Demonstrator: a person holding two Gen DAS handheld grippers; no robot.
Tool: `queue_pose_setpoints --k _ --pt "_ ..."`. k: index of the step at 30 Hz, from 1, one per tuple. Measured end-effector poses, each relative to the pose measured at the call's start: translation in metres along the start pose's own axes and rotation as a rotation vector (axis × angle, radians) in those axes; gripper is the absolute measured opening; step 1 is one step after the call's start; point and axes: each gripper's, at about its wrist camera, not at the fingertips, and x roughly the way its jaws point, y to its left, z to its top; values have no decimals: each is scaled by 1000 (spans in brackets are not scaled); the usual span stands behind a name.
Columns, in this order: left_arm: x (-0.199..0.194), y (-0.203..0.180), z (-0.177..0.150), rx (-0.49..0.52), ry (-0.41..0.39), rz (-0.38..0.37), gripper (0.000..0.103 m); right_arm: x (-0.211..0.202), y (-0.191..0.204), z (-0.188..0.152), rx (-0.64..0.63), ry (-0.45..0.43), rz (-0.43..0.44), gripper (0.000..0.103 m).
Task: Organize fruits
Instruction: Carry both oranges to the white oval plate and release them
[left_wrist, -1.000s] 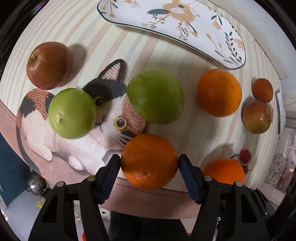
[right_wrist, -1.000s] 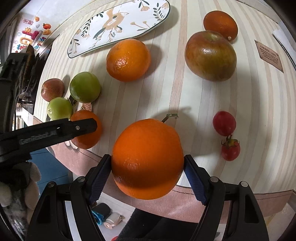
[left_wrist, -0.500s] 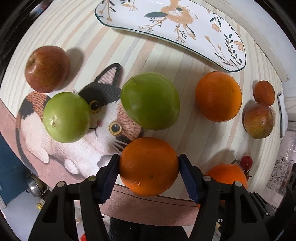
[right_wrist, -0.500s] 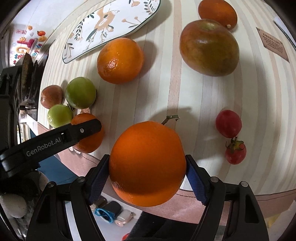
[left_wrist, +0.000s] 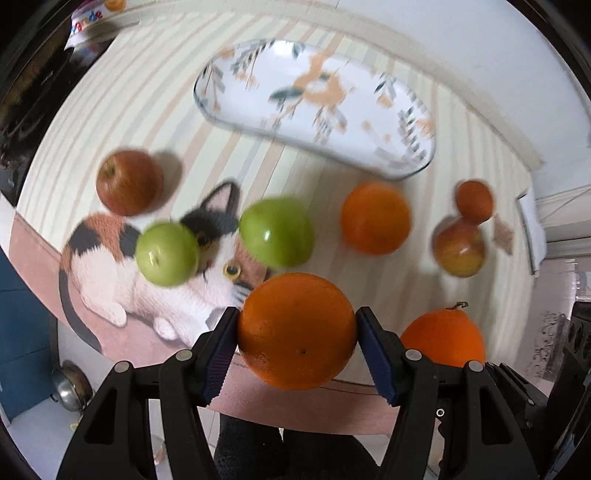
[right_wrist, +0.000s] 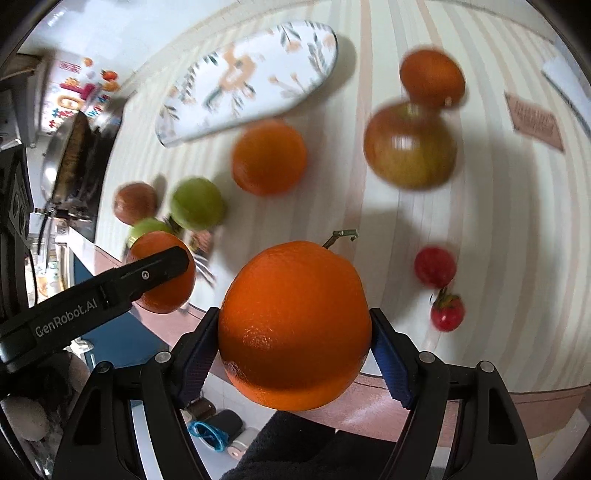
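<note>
— Orange peel was what both sets of blue pads bit into. The left gripper was clamped on a plain orange, and the right gripper was clamped on a stemmed orange; both fruits hung above the near edge of the striped table.

— Where should they have gone?

— My guess was the flowered plate, lying bare at the far side. Between it and the grippers sat a third orange, two green apples on the cat mat, a red apple, and a mottled apple touching a small tangerine.

— So what made for a good carry?

— Height first: I'd have lifted well over the loose fruit, since a nudge would set any of them rolling. Both views were smeared, so I'd also have slowed down. The oranges were gripped across their widest part, which looked secure, yet round skin can slip. I'd have lowered each until it rested on the plate before opening, one gripper at a time, and kept clear of the two small red fruits on the right.
</note>
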Motion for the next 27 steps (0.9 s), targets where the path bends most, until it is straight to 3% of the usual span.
queue_pose_setpoints --k 6,10,20,27 --pt "-36 -13 55 66 -44 -54 61 -44 21 40 -1 -92 32 80" --pt "-37 -17 106 125 -48 -56 61 -55 36 87 -1 -141 -18 80" --pt "32 -1 227 163 104 -53 61 8 48 205 52 -74 -170 80" --pt "79 8 263 129 230 -76 61 55 51 251 56 7 -235 80"
